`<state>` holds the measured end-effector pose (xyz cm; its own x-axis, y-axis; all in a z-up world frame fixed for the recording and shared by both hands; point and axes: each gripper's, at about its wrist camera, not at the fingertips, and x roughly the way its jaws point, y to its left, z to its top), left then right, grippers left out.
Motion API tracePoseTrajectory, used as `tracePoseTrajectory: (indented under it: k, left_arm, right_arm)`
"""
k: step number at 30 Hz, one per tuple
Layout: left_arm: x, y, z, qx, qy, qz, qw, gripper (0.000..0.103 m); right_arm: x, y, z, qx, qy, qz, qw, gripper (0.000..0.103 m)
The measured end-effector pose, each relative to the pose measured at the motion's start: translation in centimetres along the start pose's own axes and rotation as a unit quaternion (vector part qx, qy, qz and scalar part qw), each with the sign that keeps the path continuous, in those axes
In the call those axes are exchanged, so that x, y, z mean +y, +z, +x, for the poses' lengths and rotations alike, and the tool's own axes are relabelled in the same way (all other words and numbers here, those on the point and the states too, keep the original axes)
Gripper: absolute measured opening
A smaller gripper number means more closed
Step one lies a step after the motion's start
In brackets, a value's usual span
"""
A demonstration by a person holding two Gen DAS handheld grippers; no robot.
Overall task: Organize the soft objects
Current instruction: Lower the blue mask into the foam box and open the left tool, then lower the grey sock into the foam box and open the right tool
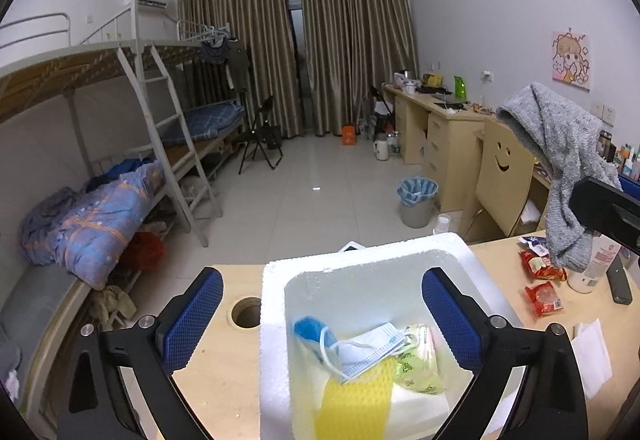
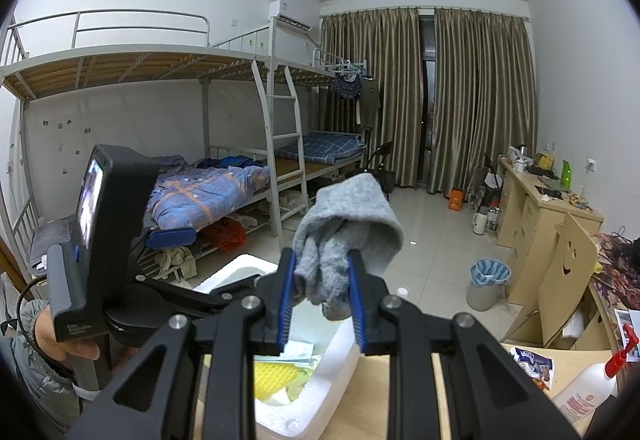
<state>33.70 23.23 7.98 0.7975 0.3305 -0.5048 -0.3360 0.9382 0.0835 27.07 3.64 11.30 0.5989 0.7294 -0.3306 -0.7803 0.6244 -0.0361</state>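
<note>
Blue pads fill the near edge of both views, so I start with my left gripper (image 1: 322, 314): its fingers (image 1: 192, 316) stand wide apart with nothing between them, straddling the left wall and hollow of the foam box (image 1: 276, 320) on the desk (image 1: 224, 372). Inside the box I see a blue item (image 1: 310, 328), a face mask (image 1: 372, 350), a yellow sponge (image 1: 352, 396) and a green packet (image 1: 420, 368) lying together on the bottom.

Moving right, my right gripper (image 2: 322, 298) is clamped on a grey sock (image 2: 344, 240), which bunches above the pads and droops between them. From the left view the sock (image 1: 560, 160) hangs in the air right of the box and above the desk, clear of the red snack packs (image 1: 540, 280) and the white bottle (image 1: 596, 264) beneath it. From the right view it sits over the box's near right corner.

I judge I am mid-carry: the sock is lifted and not yet in the box. Next I need to bring it left until it hangs squarely over the hollow, lower it, then part the fingers. The dangling end could catch on the foam rim, so I would keep it high until centred. My left gripper should stay out of the drop path.
</note>
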Motion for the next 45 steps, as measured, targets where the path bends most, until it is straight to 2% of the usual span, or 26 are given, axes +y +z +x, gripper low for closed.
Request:
tracePoseTrajectory:
  k: [6, 16, 19, 23, 26, 32, 37, 38, 40, 42, 45]
  left_arm:
    - [-0.2, -0.3, -1.0, -0.011, -0.002, -0.002, 0.9999, 0.1]
    - [1.4, -2.2, -3.1, -0.038, 0.017, -0.006, 0.9991, 0.1]
    - [2.5, -3.2, -3.4, -0.041, -0.003, -0.029, 0.9988, 0.1]
    - [3.1, -4.3, -3.4, -0.039, 0.001, -0.032, 0.9987, 0.1]
    - [3.3, -5.0, -4.2, -0.05, -0.015, -0.038, 0.9979, 0.1]
    - [2.4, -7.0, -4.8, -0.056, -0.054, -0.009, 0.9969, 0.1]
    - [2.3, -8.3, -4.3, -0.041, -0.07, -0.002, 0.9967, 0.1]
    - [2.6, -8.6, -4.3, -0.041, -0.073, -0.007, 0.9965, 0.1]
    - [3.0, -8.8, -4.3, -0.04, -0.074, -0.016, 0.9963, 0.1]
    - [3.2, -8.8, -4.3, -0.038, -0.078, -0.022, 0.996, 0.1]
    - [3.3, -8.9, -4.1, -0.036, -0.079, -0.03, 0.9958, 0.1]
  right_arm:
    - [0.2, -0.1, 0.1, -0.001, 0.005, -0.002, 1.0, 0.029]
    - [0.0, -0.3, 0.9, 0.014, 0.019, -0.006, 1.0, 0.029]
    - [0.1, -0.3, 1.1, 0.016, 0.027, -0.009, 0.999, 0.029]
    - [0.5, -0.5, 1.9, 0.027, 0.03, -0.015, 0.999, 0.029]
    - [0.8, -0.8, 2.7, 0.036, 0.034, -0.02, 0.999, 0.029]
    - [1.2, -1.4, 3.8, 0.052, 0.035, -0.023, 0.998, 0.029]
    - [1.5, -2.1, 4.5, 0.062, 0.045, -0.021, 0.997, 0.029]
    - [1.6, -2.2, 4.7, 0.066, 0.045, -0.021, 0.997, 0.031]
    - [1.5, -2.5, 5.3, 0.071, 0.045, -0.02, 0.996, 0.04]
    - [1.6, -2.7, 5.9, 0.079, 0.047, -0.021, 0.996, 0.058]
    - [1.8, -3.0, 6.3, 0.084, 0.046, -0.018, 0.995, 0.062]
